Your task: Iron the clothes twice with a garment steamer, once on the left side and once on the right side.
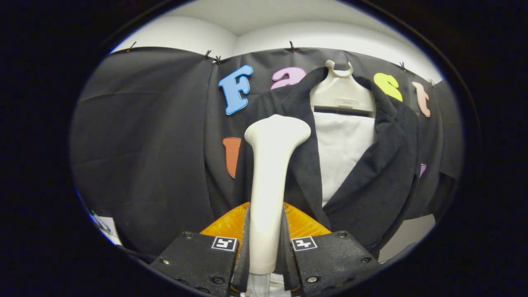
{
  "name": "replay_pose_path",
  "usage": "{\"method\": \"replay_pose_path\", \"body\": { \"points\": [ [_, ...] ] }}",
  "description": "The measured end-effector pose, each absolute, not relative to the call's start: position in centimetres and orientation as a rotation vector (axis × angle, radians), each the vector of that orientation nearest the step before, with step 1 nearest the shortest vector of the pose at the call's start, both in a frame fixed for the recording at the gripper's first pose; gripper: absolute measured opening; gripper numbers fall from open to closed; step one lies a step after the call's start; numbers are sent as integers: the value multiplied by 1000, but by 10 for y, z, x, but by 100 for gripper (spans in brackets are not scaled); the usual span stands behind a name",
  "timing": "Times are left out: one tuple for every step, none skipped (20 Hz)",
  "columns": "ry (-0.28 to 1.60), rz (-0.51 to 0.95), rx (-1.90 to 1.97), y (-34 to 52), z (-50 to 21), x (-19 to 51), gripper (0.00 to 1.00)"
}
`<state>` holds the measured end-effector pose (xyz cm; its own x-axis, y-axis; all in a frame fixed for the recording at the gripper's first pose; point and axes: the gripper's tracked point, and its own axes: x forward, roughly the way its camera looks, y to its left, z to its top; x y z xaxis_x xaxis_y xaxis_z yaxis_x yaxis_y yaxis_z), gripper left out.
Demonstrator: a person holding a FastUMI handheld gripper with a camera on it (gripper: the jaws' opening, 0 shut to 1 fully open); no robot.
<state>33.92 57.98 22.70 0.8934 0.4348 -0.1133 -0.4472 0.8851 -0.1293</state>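
Observation:
My gripper (264, 243) is shut on the handle of a cream-white garment steamer (270, 165), which stands upright between the two fingers. Its wide head (277, 130) rests against, or is just in front of, the left front panel of a black jacket (383, 165). The jacket hangs on a white hanger (341, 93) on the booth wall, with a white board (344, 148) showing between its open lapels. The steamer's head covers part of the left lapel.
An orange rounded object (303, 225) sits low behind the steamer handle, just beyond the fingers. Black cloth wall (144, 144) stretches to the left of the jacket. A pale surface (406, 235) shows below the jacket's right hem.

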Motion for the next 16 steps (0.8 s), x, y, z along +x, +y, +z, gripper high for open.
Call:
{"method": "replay_pose_path", "body": {
  "points": [
    [90, 458, -154, 578, 224, 339, 35],
    [97, 456, -155, 575, 219, 340, 35],
    [104, 452, -154, 573, 215, 341, 35],
    [111, 448, -157, 570, 210, 341, 35],
    [119, 446, -157, 569, 206, 340, 35],
    [127, 444, -158, 567, 202, 340, 35],
    [133, 443, -160, 565, 198, 338, 35],
    [139, 441, -163, 563, 193, 339, 35],
    [146, 440, -166, 563, 190, 338, 35],
    [155, 438, -168, 561, 184, 337, 35],
    [165, 437, -169, 560, 179, 337, 35],
    [175, 435, -171, 558, 174, 336, 35],
    [184, 434, -173, 557, 169, 336, 35],
    [192, 432, -175, 555, 164, 335, 35],
    [200, 431, -178, 555, 159, 334, 35],
    [207, 429, -181, 554, 154, 333, 35]
  ]
}}
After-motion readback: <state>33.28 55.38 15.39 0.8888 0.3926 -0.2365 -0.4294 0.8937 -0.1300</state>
